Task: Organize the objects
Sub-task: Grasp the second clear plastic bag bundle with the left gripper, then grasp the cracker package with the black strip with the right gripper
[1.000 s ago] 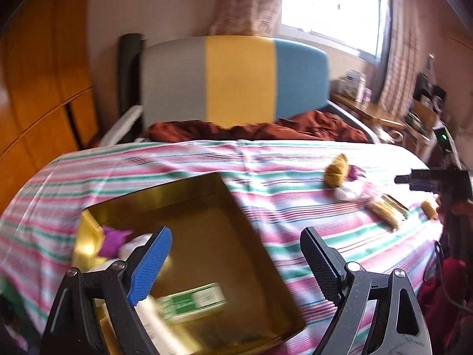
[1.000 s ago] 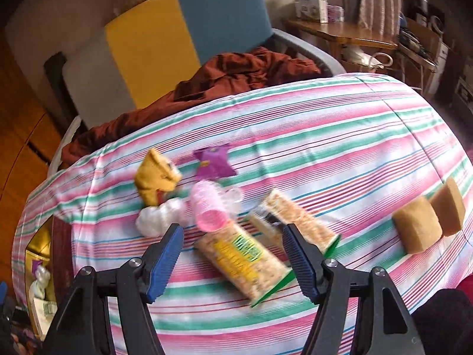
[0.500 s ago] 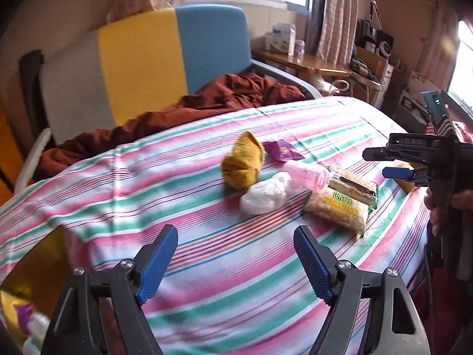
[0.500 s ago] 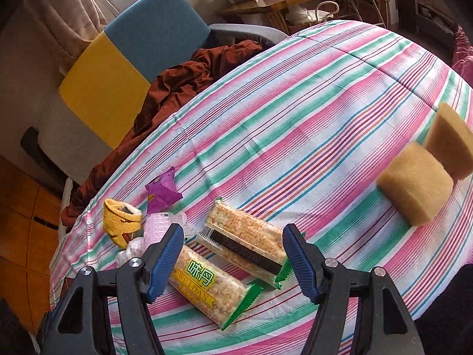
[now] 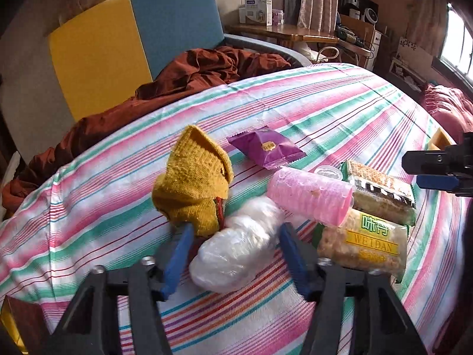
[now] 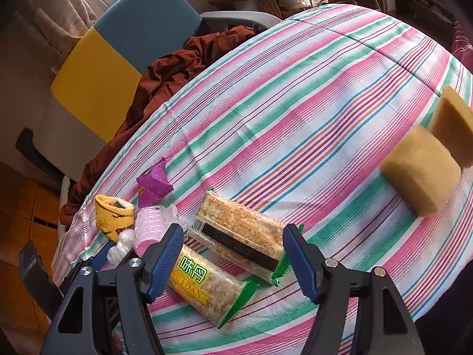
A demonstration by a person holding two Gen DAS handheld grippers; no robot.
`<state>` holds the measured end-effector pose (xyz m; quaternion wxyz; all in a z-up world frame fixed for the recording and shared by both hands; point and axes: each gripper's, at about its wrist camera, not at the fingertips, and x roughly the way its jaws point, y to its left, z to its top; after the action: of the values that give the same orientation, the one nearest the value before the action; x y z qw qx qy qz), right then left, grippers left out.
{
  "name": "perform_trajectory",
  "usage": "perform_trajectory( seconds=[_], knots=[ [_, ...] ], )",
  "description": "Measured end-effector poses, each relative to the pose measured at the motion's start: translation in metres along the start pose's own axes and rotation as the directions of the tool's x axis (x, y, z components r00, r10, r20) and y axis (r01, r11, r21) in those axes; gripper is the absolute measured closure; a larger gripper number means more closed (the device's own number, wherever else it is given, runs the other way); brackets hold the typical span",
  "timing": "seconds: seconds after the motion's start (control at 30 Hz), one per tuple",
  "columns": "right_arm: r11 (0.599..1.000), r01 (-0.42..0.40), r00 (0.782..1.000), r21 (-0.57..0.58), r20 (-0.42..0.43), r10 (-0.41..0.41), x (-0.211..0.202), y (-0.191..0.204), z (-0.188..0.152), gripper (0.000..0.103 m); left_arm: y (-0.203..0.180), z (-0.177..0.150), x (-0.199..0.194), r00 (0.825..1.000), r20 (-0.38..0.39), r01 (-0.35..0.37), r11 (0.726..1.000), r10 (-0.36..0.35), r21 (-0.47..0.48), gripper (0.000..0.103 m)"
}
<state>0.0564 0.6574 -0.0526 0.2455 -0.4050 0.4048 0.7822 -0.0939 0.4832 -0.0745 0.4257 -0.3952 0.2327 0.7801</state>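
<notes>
straddling a clear plastic bundle (image 5: 236,254) at lower centre of the left wrist view, left tool (image 5: 233,257) spread wide, blue pads either side of the bundle and not pressing it. just above and left of the bundle, touching it, a crumpled yellow knit sock (image 5: 193,183). upper right of the bundle, resting against it, a pink ribbed roller (image 5: 310,196). above that, apart from the sock, a purple snack packet (image 5: 266,148) flat on the striped bedspread (image 5: 325,97). right of centre, a cracker pack printed weidan (image 5: 363,242), lying against the dark-banded cracker pack (image 5: 381,189) above it. at the right edge of the same frame, part of the other tool visible, black and blue.

hovering over both cracker packs at lower centre of the right wrist view, right tool (image 6: 233,254) also spread, gripping nothing; the dark-banded pack between the pads, the weidan pack partly under the left pad. at lower left, sock, roller, bundle and purple packet clustered together. well apart at the right edge, two tan sponge blocks (image 6: 422,171), touching each other. across the upper left, a yellow and blue chair back (image 6: 118,44) with a rust-brown cloth (image 6: 165,74) heaped beside the bed.
</notes>
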Motion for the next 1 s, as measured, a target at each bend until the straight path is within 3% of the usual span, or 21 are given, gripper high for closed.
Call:
perform_trajectory(
  seconds=[0.13,0.33,0.4,0.7,0.8,1.0],
  knots=[
    [0.999,0.04,0.999,-0.015,0.009,-0.04,0.001,0.0,0.002,0.032,0.005,-0.01,-0.005,0.999,0.017,0.037,0.998,-0.036,-0.042,0.067],
    [0.983,0.16,0.987,-0.087,0.0,-0.161,0.011,0.006,0.001,0.031,0.009,-0.048,-0.033,0.998,0.013,0.058,0.991,-0.057,-0.117,0.067],
    [0.968,0.208,0.977,-0.139,-0.022,-0.213,0.02,0.011,-0.001,0.024,0.009,-0.063,-0.043,0.998,0.014,0.068,0.988,-0.067,-0.138,0.067],
    [0.881,0.343,0.93,-0.326,-0.014,-0.367,0.045,0.031,-0.011,0.019,0.006,-0.119,-0.078,0.996,0.038,0.088,0.976,-0.081,-0.2,0.067],
    [0.835,0.394,0.901,-0.383,-0.016,-0.433,0.057,0.033,-0.013,0.019,0.005,-0.124,-0.079,0.996,0.037,0.088,0.975,-0.082,-0.203,0.067],
    [0.823,0.404,0.901,-0.4,0.019,-0.433,0.057,0.034,-0.011,0.019,0.007,-0.126,-0.078,0.996,0.046,0.087,0.974,-0.079,-0.208,0.067]
  ],
)
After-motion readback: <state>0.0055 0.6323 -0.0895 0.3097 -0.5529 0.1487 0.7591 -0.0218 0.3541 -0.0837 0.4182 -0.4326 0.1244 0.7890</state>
